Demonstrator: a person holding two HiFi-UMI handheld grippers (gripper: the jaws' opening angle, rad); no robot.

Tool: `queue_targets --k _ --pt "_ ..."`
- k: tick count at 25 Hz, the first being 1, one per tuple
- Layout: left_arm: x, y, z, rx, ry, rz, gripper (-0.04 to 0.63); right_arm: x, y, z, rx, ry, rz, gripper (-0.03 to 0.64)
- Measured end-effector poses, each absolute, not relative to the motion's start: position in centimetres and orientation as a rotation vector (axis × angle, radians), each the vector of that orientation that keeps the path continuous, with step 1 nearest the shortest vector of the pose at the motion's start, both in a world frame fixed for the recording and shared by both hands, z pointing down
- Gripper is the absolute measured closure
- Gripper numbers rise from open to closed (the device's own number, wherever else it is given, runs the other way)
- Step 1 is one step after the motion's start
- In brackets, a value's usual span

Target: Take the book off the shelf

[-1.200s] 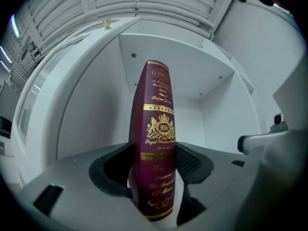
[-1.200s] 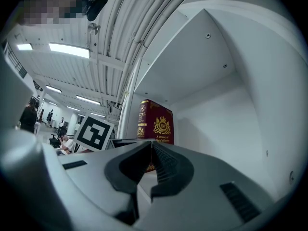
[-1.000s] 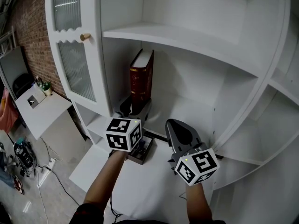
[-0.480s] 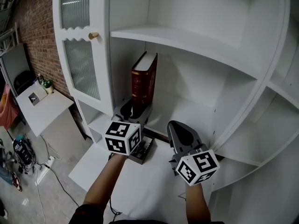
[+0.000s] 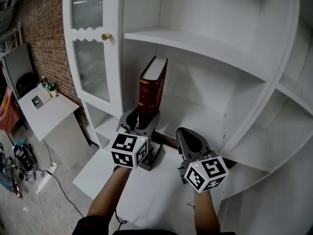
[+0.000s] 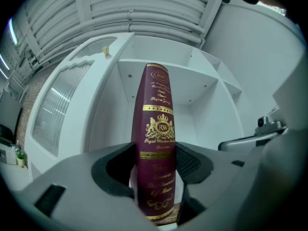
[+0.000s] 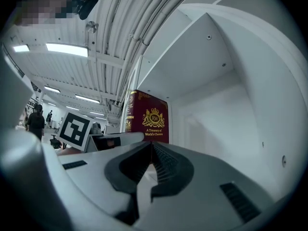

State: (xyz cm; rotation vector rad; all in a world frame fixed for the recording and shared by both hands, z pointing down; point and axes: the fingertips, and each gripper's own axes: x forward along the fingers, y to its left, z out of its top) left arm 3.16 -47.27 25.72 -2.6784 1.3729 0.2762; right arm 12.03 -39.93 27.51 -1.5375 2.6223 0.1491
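the left hand-held gripper (image 5: 140, 121) (image 6: 155, 179) is held out from a bare forearm (image 5: 108, 192) that rises from the bottom edge of the head view, its marker cube facing the camera. its jaws pinch the lower spine of a thick dark red hardcover book with gold lettering (image 5: 149, 88) (image 6: 156, 129), one jaw on each cover. the book stands upright at the left end of the middle shelf (image 5: 205, 116) of a white cabinet, close to the cabinet's left side wall and just under the shelf board above (image 5: 195, 40). whether its foot touches the shelf cannot be told.

the right hand-held gripper (image 5: 188, 134) (image 7: 152, 147) hangs to the right of the book, near the front edge of the same shelf, apart from the book, jaws pressed together with nothing between them.

a ribbed glass door with a brass knob (image 5: 105, 36) stands open left of the book. a small dark box-like thing (image 5: 152, 156) lies on the white surface (image 5: 146, 199) below the left gripper. further left are a brick wall (image 5: 39, 28) and a small white table (image 5: 46, 112).
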Motion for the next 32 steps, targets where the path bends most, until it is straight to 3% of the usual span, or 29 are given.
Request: queue_targets --k 32 --pt "-1.4 -36.4 25.9 -2.619 1.284 0.452 0.354 9.4 -34.8 28.9 -1.599 2.641 0.132 0.595"
